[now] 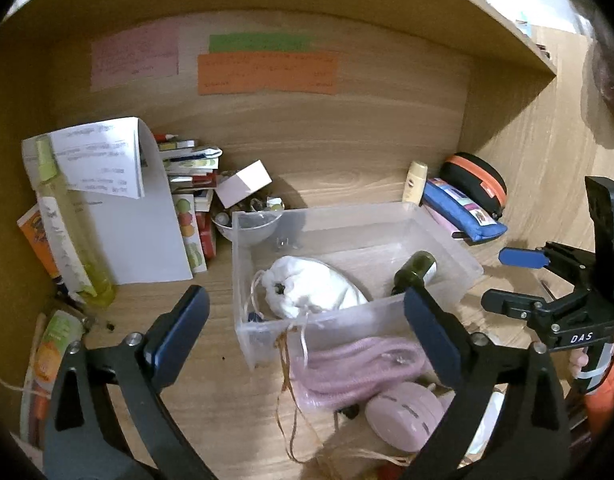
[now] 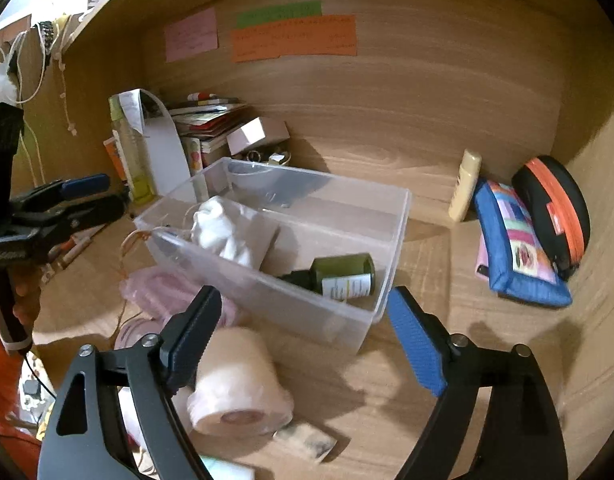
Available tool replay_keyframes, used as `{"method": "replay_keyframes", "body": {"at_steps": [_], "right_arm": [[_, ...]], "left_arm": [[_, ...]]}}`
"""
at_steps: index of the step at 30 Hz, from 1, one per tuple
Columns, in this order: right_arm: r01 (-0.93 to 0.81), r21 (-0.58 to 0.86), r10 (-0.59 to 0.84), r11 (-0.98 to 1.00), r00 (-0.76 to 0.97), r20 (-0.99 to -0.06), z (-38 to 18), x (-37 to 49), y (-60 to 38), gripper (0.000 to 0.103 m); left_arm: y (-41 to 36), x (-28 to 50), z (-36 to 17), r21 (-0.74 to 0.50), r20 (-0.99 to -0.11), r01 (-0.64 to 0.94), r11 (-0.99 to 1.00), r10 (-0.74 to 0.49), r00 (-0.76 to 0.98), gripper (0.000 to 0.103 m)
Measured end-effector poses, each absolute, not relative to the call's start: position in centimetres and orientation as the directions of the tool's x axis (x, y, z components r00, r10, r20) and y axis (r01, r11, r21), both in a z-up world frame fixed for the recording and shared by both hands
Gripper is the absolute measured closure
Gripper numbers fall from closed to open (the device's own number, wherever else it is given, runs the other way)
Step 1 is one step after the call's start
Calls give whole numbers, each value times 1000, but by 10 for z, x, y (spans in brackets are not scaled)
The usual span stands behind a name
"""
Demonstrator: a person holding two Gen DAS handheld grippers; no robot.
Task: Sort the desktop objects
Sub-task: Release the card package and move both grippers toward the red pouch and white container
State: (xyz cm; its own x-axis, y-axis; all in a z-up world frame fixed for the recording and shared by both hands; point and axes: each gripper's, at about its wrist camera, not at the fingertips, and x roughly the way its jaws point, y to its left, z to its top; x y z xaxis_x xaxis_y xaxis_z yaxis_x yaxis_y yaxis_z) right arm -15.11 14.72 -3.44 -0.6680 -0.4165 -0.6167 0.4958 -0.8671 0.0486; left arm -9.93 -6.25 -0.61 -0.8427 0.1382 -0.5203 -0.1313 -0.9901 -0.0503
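A clear plastic bin (image 1: 451,240) (image 2: 395,216) stands on the wooden desk. Inside lie a white drawstring pouch (image 1: 315,288) (image 2: 227,228) and a dark green bottle (image 1: 415,270) (image 2: 343,274). My left gripper (image 1: 307,320) is open and empty, its jaws wide at the bin's near wall. My right gripper (image 2: 303,320) is open and empty, just in front of the bin's near corner; it also shows in the left wrist view (image 1: 515,276). A pink mesh bag (image 1: 359,368) and a pink round case (image 1: 403,416) lie before the bin. A tissue roll (image 2: 239,380) lies under my right gripper.
A blue pencil pouch (image 2: 519,240), a black-and-orange case (image 2: 555,204) and a cream tube (image 2: 465,184) sit at the right. Papers, a yellow spray bottle (image 1: 71,220), books, a white box (image 1: 243,182) and a small bowl (image 1: 247,228) crowd the back left. Coloured notes hang on the back wall.
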Motion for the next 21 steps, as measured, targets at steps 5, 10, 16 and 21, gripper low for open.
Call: {"method": "replay_keyframes", "body": {"at_steps": [5, 10, 16, 21], "right_arm": [[484, 76, -424, -872, -669, -610, -36, -130, 157, 20], [464, 97, -424, -881, -683, -595, -39, -104, 168, 19], [432, 93, -399, -897, -701, -591, -51, -75, 176, 16], [427, 120, -410, -896, -692, -595, -66, -56, 178, 16]], "left_arm": [[-55, -77, -11, -31, -539, -145, -989, 138, -831, 4], [-52, -51, -21, -28, -554, -139, -990, 131, -822, 4], [-49, -25, -40, -47, -585, -136, -990, 138, -800, 4], [-41, -6, -58, -46, -617, -156, -987, 152, -773, 4]]}}
